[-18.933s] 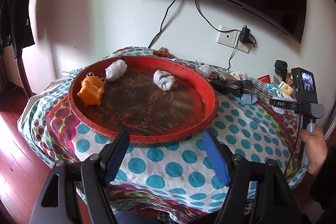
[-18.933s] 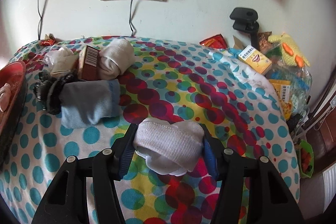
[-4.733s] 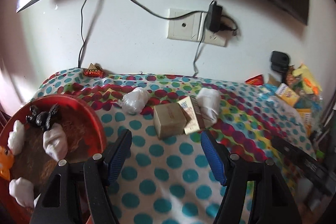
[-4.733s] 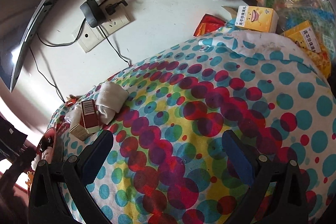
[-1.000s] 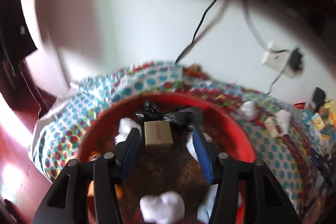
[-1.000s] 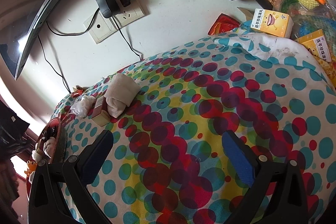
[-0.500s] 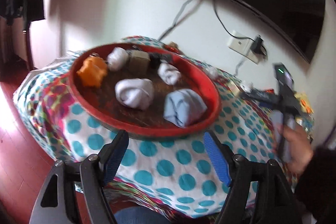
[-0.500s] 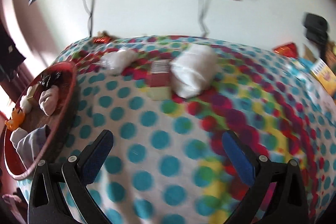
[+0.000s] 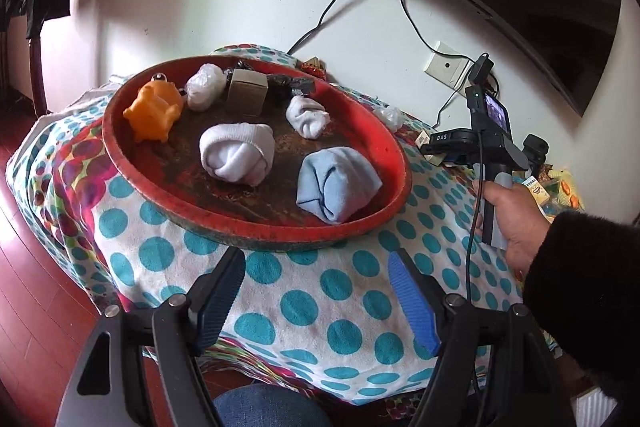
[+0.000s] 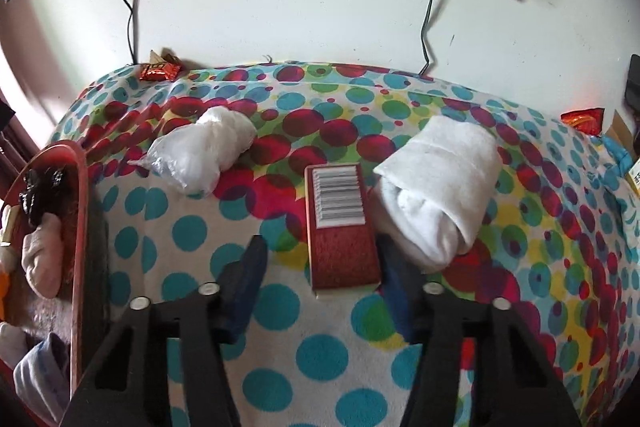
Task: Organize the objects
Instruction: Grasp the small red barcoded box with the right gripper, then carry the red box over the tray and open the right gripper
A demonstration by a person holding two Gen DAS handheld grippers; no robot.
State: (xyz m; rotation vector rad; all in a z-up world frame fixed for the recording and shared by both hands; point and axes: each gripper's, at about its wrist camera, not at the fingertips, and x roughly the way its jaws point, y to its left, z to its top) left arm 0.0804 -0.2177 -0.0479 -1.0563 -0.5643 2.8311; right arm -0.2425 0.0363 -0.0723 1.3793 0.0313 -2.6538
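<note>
1. The left gripper (image 9: 316,291) is held open and empty, low at the near table edge, with the tray (image 9: 384,143) just beyond its fingers.
2. The right gripper (image 10: 320,275) is held level over the cloth (image 10: 192,231) by the right hand (image 9: 516,215), jaws spread around the near end of the red box (image 10: 340,227); contact cannot be told.
3. A white roll (image 10: 436,187) lies touching the box's right side; a plastic bundle (image 10: 204,155) lies to the box's left, apart from it.
4. The tray rim (image 10: 82,227) is seen well left of the box, bare cloth between them.
5. In the tray lie a white sock ball (image 9: 238,153), blue cloth (image 9: 336,183), orange toy (image 9: 154,109) and brown box (image 9: 246,93).
6. The wall (image 10: 260,3) stands close behind the box.
</note>
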